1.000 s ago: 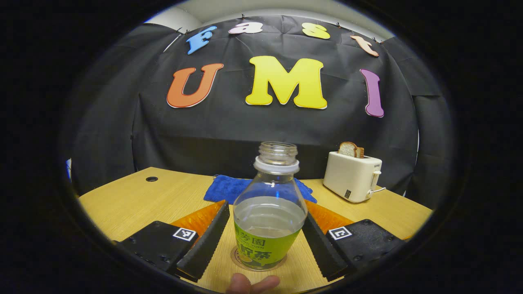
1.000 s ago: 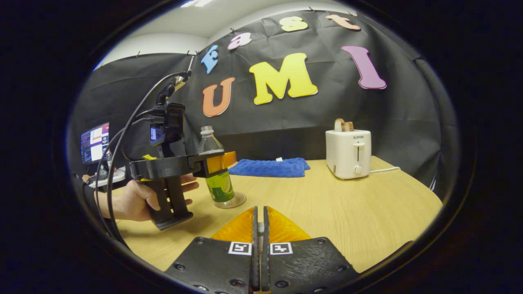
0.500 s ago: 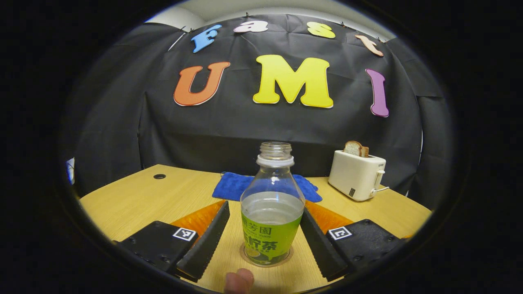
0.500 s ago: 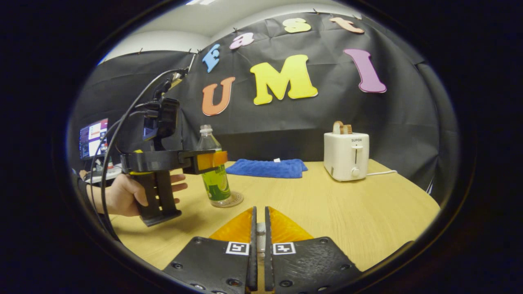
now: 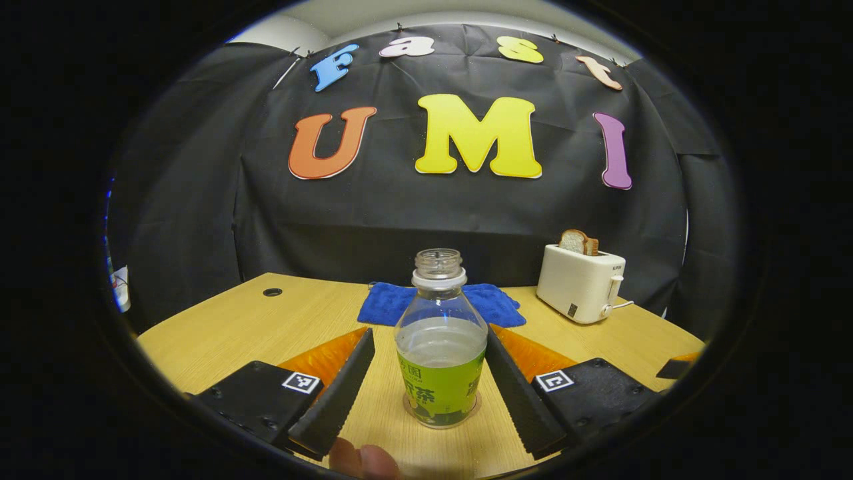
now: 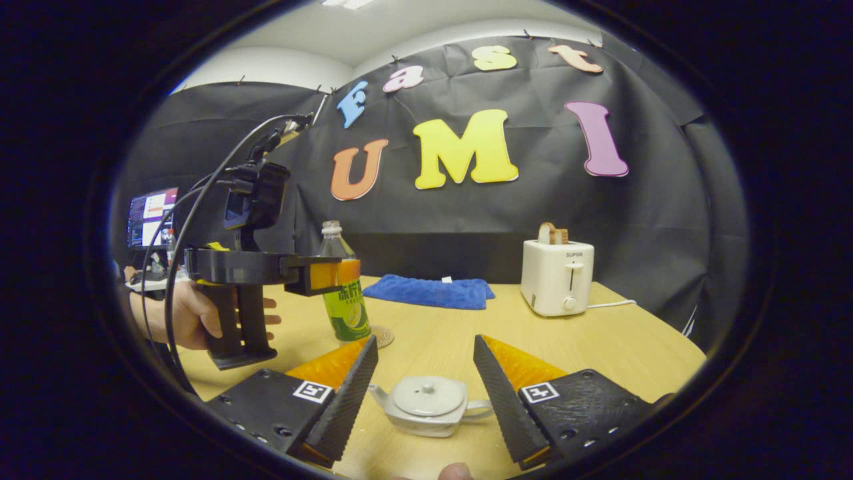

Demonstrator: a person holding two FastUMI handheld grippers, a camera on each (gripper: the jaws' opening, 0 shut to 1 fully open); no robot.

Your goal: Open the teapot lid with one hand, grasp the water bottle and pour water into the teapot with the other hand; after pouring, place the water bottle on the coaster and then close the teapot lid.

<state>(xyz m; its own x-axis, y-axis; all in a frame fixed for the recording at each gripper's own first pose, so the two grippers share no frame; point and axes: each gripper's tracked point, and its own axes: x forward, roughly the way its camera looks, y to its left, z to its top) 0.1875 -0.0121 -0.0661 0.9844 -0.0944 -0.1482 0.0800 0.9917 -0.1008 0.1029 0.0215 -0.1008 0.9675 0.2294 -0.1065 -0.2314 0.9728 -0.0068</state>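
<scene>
Now the water bottle (image 5: 440,347) stands upright on the coaster (image 5: 408,405) on the table (image 5: 220,333), uncapped and part full, between the spread fingers of the left gripper (image 5: 426,373), which do not press on it. In the right gripper view the teapot (image 6: 426,403) sits on the table with its lid (image 6: 428,395) on, between the wide-apart fingers of the right gripper (image 6: 425,377).

The risk lies with the left gripper: its fingers flank the bottle closely, so a sideways drift could nudge it and tip water from the open neck. The right gripper could also catch the spout or handle instead of the lid's small knob if it closes off centre.

A second ago the right gripper's fingers were pressed together and no teapot showed between them; they have since opened over the pot. The left gripper has drawn back a little, so the bottle looks smaller.
</scene>
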